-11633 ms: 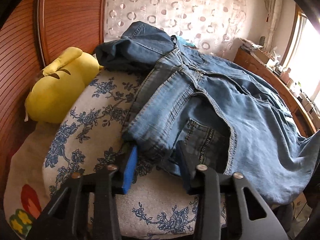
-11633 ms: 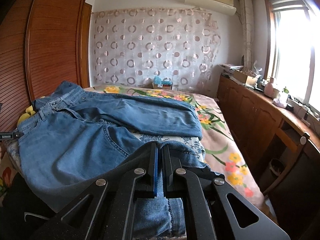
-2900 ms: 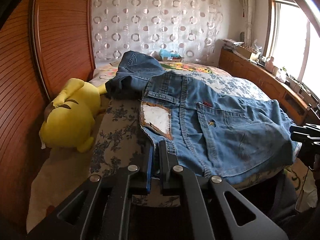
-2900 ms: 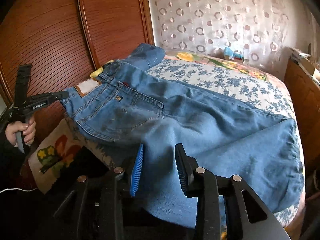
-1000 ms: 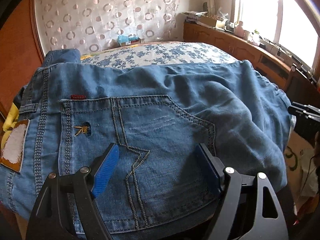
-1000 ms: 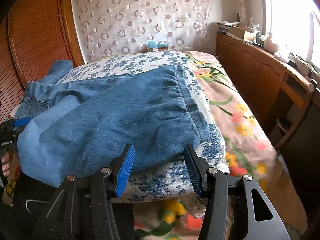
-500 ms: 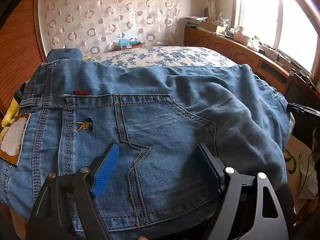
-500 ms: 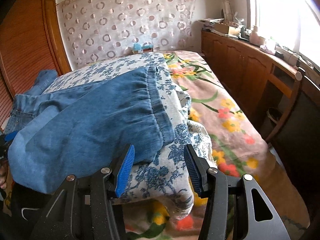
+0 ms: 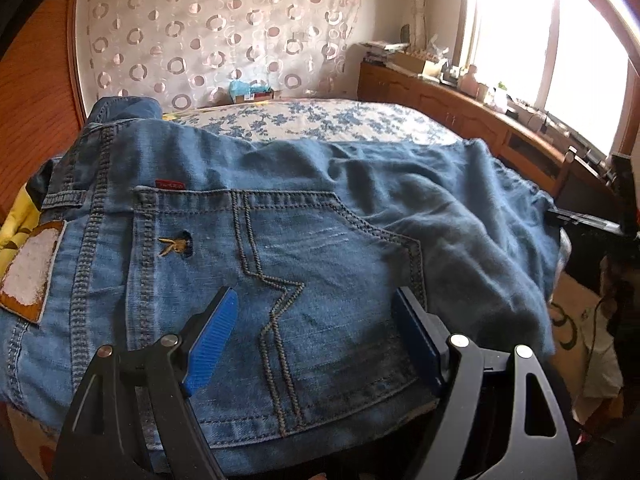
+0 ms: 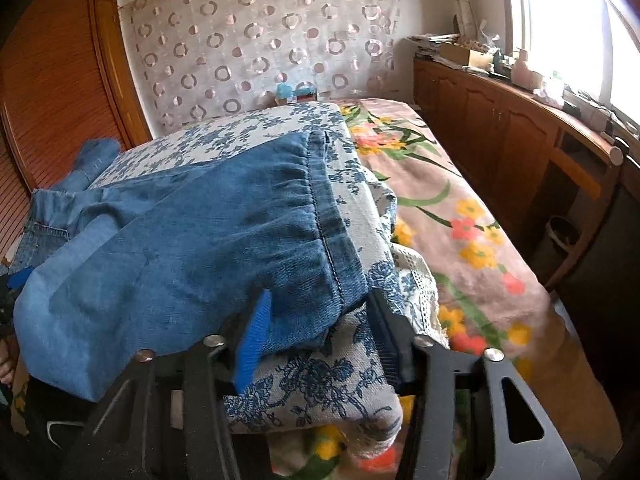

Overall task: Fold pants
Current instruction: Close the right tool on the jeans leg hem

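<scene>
Blue jeans (image 9: 320, 208) lie across a blue-flowered cover on the bed, back pocket up. My left gripper (image 9: 314, 294) is open wide just above the back pocket (image 9: 280, 264) near the seat edge, its pads clear of the denim. In the right wrist view the folded legs (image 10: 200, 232) end in a stitched hem (image 10: 332, 240). My right gripper (image 10: 320, 296) is at the near hem corner. Its jaws are closing with that corner between them, and the pads do not press on it.
The blue-flowered cover (image 10: 312, 392) hangs over the bed's near edge onto a pink floral sheet (image 10: 460, 208). A yellow plush (image 9: 16, 220) lies at the left by the wooden wardrobe (image 10: 52, 80). Low wooden cabinets (image 10: 500, 128) run under the window at the right.
My right gripper has moved in toward the hem corner and its jaws have narrowed around it. The left gripper stays open over the back pocket, hardly moved.
</scene>
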### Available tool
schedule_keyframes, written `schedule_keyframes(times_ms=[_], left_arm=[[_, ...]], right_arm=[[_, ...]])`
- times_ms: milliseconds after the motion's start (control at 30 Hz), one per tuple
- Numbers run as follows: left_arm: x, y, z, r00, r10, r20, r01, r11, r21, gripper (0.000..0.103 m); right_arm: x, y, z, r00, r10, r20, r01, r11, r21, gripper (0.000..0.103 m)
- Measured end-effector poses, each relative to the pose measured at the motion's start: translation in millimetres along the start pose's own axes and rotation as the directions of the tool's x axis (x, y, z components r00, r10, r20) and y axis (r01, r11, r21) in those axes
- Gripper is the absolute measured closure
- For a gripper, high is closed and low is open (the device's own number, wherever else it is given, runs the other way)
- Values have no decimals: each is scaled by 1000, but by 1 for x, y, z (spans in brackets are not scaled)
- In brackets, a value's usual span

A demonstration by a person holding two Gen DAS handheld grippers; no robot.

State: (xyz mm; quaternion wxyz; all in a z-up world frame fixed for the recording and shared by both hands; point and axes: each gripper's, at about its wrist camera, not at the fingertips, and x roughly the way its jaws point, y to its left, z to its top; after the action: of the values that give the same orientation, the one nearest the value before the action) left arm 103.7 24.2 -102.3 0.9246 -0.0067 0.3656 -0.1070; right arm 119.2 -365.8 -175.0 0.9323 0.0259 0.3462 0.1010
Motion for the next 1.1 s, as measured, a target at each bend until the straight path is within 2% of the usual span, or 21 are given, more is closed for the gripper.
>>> schedule_keyframes(times_ms=[33, 100, 200, 433, 633, 900, 1100], left_arm=[[-2, 2, 1, 1000, 3, 4, -3, 1000, -5, 23], [-7, 4, 2, 1000, 8, 13, -8, 1000, -10, 24], [-16, 10, 6, 999, 10, 36, -9, 1000, -23, 23], [-40, 24, 14, 995, 25, 93, -21, 999, -45, 23], [-62, 39, 16, 989, 54, 135, -46, 997, -67, 23], [-87, 63, 17, 980, 88, 176, -71, 992, -101, 23], [-103, 80, 12, 974, 117, 195, -93, 988, -126, 23]], right_arm=[[-1, 0, 1, 1000, 9, 2, -9, 1000, -2, 70], [-3, 2, 2, 999, 33, 13, -33, 999, -4, 90], [-14, 9, 6, 998, 37, 60, -36, 999, -18, 93], [-50, 36, 34, 979, 128, 159, -111, 988, -111, 95], [-77, 81, 61, 944, 252, 213, -200, 950, -239, 95], [-104, 157, 88, 884, 410, 222, -295, 861, -414, 96], [-118, 202, 90, 845, 501, 188, -352, 785, -511, 96]])
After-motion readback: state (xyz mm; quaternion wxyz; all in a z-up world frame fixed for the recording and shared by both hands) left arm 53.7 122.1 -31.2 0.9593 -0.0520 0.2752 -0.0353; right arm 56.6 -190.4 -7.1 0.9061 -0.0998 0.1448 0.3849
